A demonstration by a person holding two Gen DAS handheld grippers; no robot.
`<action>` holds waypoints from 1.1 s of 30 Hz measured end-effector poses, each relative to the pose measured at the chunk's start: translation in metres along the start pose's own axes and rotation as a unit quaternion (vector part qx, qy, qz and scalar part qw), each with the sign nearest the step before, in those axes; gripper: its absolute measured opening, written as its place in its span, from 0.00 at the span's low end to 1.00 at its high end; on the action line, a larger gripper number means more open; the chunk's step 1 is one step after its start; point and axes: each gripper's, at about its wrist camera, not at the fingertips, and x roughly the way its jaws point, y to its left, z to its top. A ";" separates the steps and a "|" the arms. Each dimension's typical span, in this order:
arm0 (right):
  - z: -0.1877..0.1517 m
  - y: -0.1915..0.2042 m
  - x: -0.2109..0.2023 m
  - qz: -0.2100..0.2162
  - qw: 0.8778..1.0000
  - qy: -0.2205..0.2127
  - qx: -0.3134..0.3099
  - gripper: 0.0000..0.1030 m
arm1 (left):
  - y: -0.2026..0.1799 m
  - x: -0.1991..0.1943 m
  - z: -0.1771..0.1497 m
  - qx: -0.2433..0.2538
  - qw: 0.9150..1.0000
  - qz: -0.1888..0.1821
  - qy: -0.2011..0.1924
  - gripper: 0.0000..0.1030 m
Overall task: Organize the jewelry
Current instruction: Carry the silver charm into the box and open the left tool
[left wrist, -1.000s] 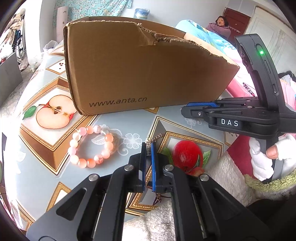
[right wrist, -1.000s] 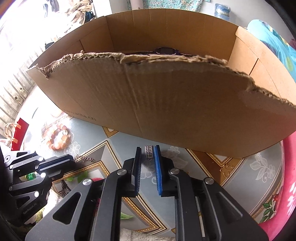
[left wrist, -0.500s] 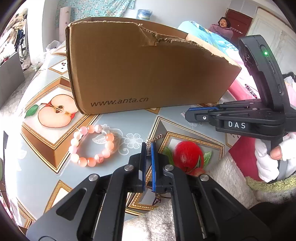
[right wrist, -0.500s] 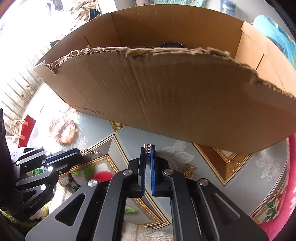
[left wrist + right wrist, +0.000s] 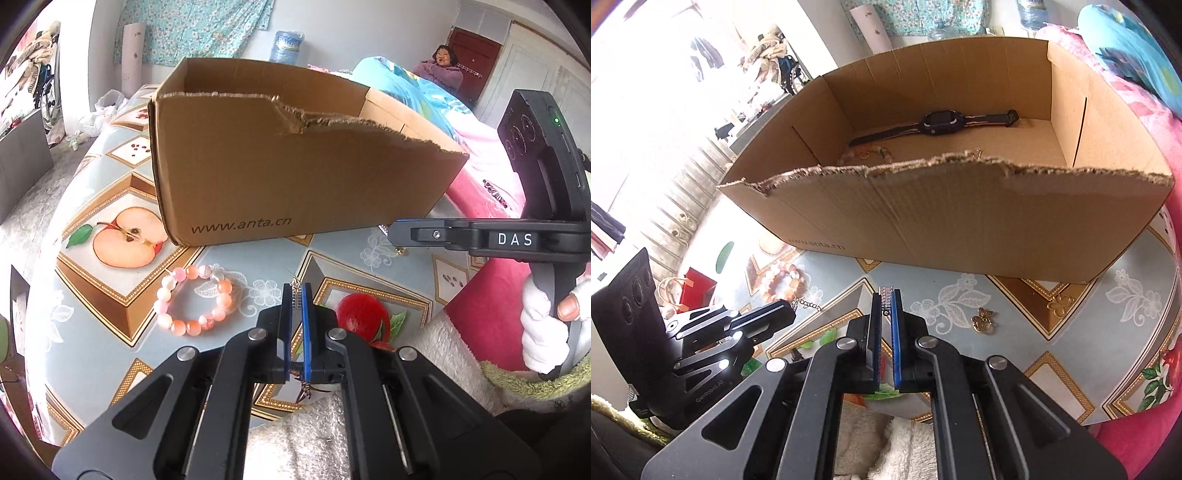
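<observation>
- Left hand-held gripper is clamped on a thin chain piece, with a bit dangling below the pads, just above the table.
- Right hand-held gripper just closed, now pinching a small sparkly metal strip.
- On the table near them: pink bead bracelet on the left, small gold butterfly charm on the right.
- Farther back, the torn cardboard box holds a dark watch and another beaded piece.

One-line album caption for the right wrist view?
Right claw carries a small metal piece toward the cardboard box holding a watch.
</observation>
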 end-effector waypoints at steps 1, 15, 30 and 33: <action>0.001 0.001 -0.004 0.003 1.000 -0.006 -0.001 0.05 | -0.001 -0.005 0.002 0.001 1.000 -0.004 -0.007 0.04; 0.040 0.028 -0.078 0.046 0.987 -0.135 -0.069 0.05 | -0.030 -0.080 0.083 0.054 0.987 -0.074 -0.134 0.04; 0.108 -0.023 -0.029 -0.022 0.993 -0.081 -0.082 0.05 | -0.020 0.053 0.200 0.006 0.997 -0.060 0.039 0.04; 0.112 -0.029 -0.017 -0.023 0.995 -0.061 -0.080 0.05 | -0.015 0.081 0.206 -0.013 0.994 -0.066 0.081 0.04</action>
